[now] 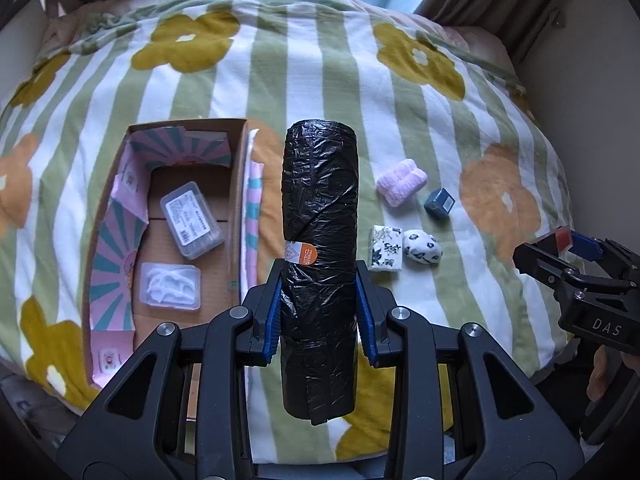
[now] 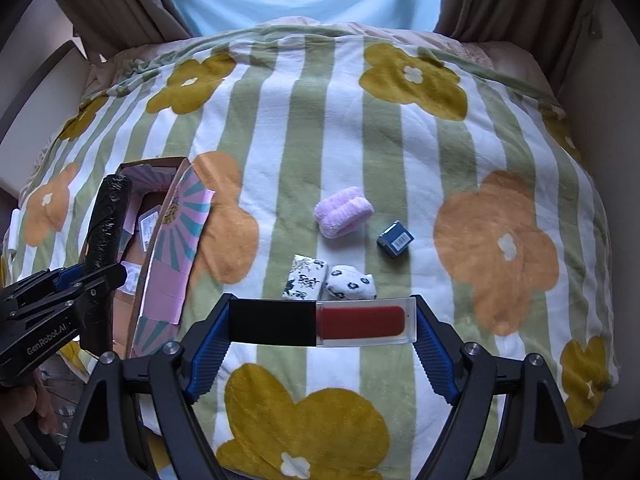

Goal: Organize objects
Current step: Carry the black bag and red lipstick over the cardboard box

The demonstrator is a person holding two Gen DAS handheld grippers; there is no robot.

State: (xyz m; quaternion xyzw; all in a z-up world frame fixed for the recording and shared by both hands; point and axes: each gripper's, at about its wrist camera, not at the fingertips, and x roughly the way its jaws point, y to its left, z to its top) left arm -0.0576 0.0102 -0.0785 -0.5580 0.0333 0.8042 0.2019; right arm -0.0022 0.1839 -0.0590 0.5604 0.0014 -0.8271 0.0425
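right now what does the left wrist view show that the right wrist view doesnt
Only the left wrist view: the two clear plastic cases on the cardboard box floor.

Only the right wrist view: the whole lipstick tube, spanning the right gripper.

Both: the black bin-bag roll clamped in the left gripper, and the pink towel roll on the flowered blanket.

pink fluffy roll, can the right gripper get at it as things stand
Probably not yet. The pink fluffy roll lies uncovered on the blanket with nothing over it, but the right gripper is already shut on a red and black tube, so its jaws are full until that is put down.
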